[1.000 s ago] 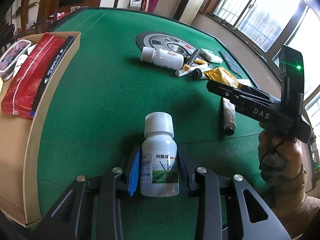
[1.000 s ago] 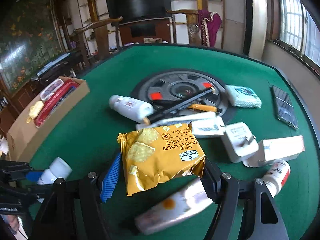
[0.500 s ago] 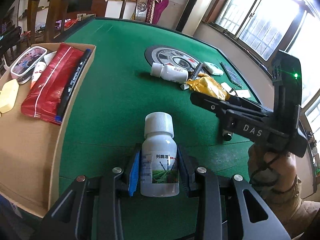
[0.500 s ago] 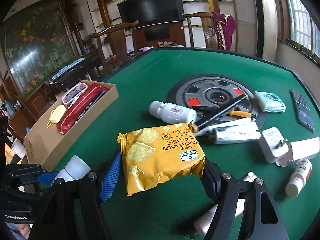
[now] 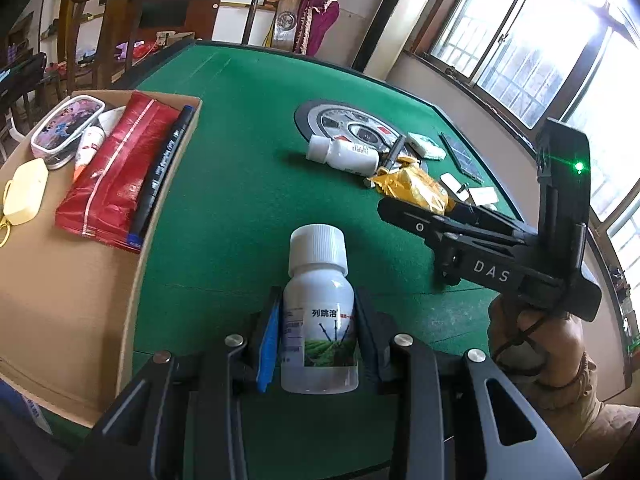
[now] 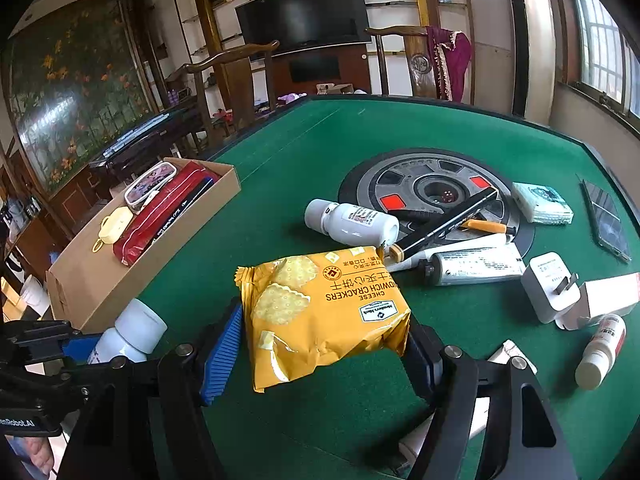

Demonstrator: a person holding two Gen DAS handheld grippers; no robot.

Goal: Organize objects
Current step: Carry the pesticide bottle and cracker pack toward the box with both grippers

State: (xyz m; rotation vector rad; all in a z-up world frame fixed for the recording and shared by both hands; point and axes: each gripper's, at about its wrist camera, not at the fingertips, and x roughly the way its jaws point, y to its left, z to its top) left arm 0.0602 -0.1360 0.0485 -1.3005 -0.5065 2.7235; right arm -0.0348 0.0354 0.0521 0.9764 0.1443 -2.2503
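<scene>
Firmly, the left gripper (image 5: 316, 344) clamps a white bottle (image 5: 318, 320) by its labelled body, cap pointing away, held above the green table (image 5: 240, 152). The right gripper (image 6: 324, 344) pinches a yellow cracker pack (image 6: 324, 312) between widely spaced pads, lifted clear of the felt. Left of both sits a cardboard box (image 5: 60, 300) at the table edge; inside lie a red pouch (image 5: 116, 176), a dark marker (image 5: 162, 172) along its right wall, a small tube (image 5: 88, 148), a patterned tin (image 5: 66, 132) and a pale yellow case (image 5: 26, 192). Farther out, around the round centre disc (image 6: 432, 192), loose items remain: a white bottle lying on its side (image 6: 352, 222), a black marker (image 6: 448, 222), a tube (image 6: 476, 266), a charger (image 6: 550, 286), a tissue pack (image 6: 542, 202) and a phone (image 6: 606, 220).
</scene>
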